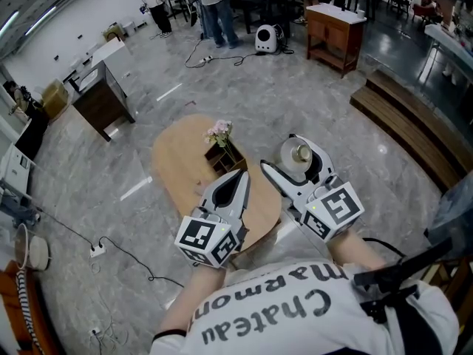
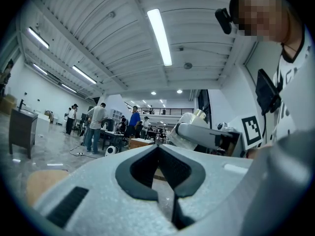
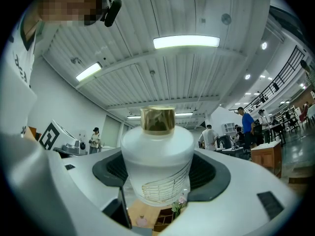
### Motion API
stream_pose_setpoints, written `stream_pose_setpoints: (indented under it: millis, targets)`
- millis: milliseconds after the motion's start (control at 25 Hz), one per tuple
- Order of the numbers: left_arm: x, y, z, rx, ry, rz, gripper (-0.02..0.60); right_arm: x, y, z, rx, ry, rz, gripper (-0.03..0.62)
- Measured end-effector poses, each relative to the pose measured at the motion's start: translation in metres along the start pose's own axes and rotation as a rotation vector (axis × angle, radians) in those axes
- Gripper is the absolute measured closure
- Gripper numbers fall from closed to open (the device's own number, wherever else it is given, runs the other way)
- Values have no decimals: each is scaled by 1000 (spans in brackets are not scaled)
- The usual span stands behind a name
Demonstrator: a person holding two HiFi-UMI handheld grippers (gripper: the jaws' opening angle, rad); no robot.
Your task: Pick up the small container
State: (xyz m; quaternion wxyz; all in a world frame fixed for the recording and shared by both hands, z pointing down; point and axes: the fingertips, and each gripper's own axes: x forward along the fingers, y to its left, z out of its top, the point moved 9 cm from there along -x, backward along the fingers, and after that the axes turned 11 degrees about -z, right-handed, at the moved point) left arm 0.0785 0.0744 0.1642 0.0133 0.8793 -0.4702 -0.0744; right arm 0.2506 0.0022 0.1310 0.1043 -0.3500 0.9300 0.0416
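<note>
The small container [image 1: 296, 154] is a frosted white bottle with a gold cap. It is held up in the air, off the right end of the oval wooden table [image 1: 177, 165]. My right gripper [image 1: 290, 157] is shut on its body. In the right gripper view the small container [image 3: 157, 163] stands upright between the dark pads, filling the right gripper [image 3: 157, 183]. My left gripper [image 1: 243, 176] hovers over the table's near right part, its jaws together and empty. From the left gripper [image 2: 158, 148] view, the small container [image 2: 195, 118] shows to the right.
A dark wooden box [image 1: 225, 158] with pink flowers [image 1: 219, 132] stands on the table. Around it lie a grey marble floor, a dark cabinet [image 1: 102, 103] at left, a wooden side table [image 1: 334, 29], a long bench [image 1: 414, 128], floor cables [image 1: 126, 254] and people [image 1: 218, 6] far off.
</note>
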Motion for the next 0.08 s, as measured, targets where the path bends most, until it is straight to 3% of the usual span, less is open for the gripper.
stream_pose_setpoints:
  millis: [80]
  targets:
    - [-3, 0, 1, 0, 0, 1, 568, 0, 3, 1, -1, 1, 1, 266]
